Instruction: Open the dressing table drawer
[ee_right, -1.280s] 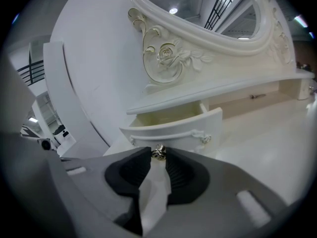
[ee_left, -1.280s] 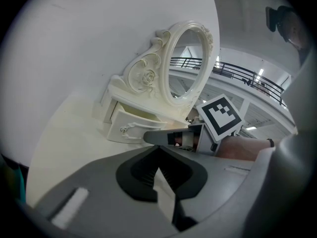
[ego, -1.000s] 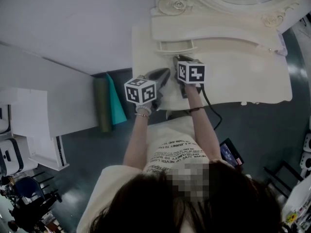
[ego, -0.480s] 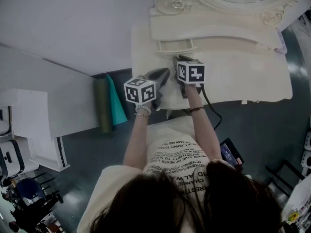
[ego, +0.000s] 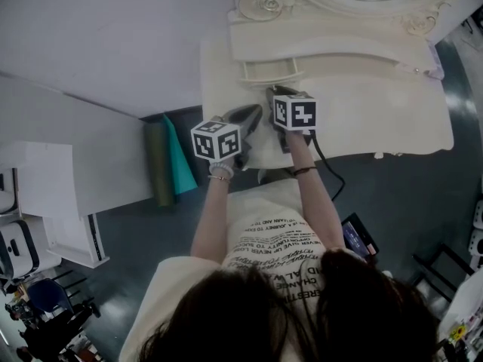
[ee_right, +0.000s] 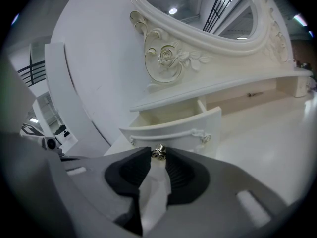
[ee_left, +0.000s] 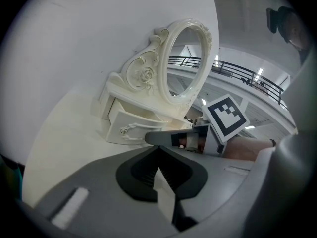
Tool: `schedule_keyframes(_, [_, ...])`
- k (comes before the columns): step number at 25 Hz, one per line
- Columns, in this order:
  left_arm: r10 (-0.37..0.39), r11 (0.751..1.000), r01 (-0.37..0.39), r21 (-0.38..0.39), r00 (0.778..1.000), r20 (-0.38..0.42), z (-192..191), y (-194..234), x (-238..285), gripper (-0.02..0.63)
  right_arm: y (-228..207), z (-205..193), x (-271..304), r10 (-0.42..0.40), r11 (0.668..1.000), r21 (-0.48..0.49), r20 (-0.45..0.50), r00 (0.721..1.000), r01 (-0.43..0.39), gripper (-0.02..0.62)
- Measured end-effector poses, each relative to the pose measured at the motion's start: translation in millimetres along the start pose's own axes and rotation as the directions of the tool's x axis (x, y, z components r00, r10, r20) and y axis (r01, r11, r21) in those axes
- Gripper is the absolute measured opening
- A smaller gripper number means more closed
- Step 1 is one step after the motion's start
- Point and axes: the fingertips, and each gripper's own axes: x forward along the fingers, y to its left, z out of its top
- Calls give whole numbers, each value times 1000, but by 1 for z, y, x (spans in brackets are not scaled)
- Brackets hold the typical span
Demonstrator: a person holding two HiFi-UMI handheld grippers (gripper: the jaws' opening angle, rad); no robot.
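1. Drawer (ee_right: 173, 125) of the dressing table: partly pulled out below the carved frame of the mirror (ee_left: 185, 58), at the left end of the cream surface (ego: 362, 119) as the head view shows it.
2. Right gripper (ee_right: 158, 155): its jaws pinch the small metal knob (ee_right: 158, 151) at the middle of the drawer front.
3. Left gripper (ee_left: 158, 150): its jaws are pressed together with nothing between them. It is held just beside the right gripper and aimed toward the drawer.

The right gripper (ee_right: 158, 154) has its jaws pinched on the small metal knob (ee_right: 158, 151) of the drawer (ee_right: 173, 130), which stands partly out. The carved mirror (ee_right: 198, 14) rises at the back edge of the desk (ee_right: 270, 148).
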Motion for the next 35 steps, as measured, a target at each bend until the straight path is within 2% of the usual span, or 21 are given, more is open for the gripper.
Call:
schedule_keyframes(10, [-3, 1000, 3, -4, 1000, -3, -3, -1, 1, -2, 0, -1, -1, 22, 1000, -11, 29, 999, -22, 103])
schedule_keyframes(20, [-11, 1000, 11, 1, 1000, -4, -3, -3, 2, -2, 4, -5, -8, 88, 995, -57, 35, 995, -86, 112])
schedule_keyframes(29, [-24, 999, 23, 49, 1000, 15, 6, -8, -2, -1, 8, -3, -28, 192, 976, -115, 36, 981, -187, 101])
schedule_keyframes(35, [-54, 994, 50, 98, 998, 39, 17, -19, -5, -2, 21, 7, -46, 273, 952, -169, 98, 957, -254, 67])
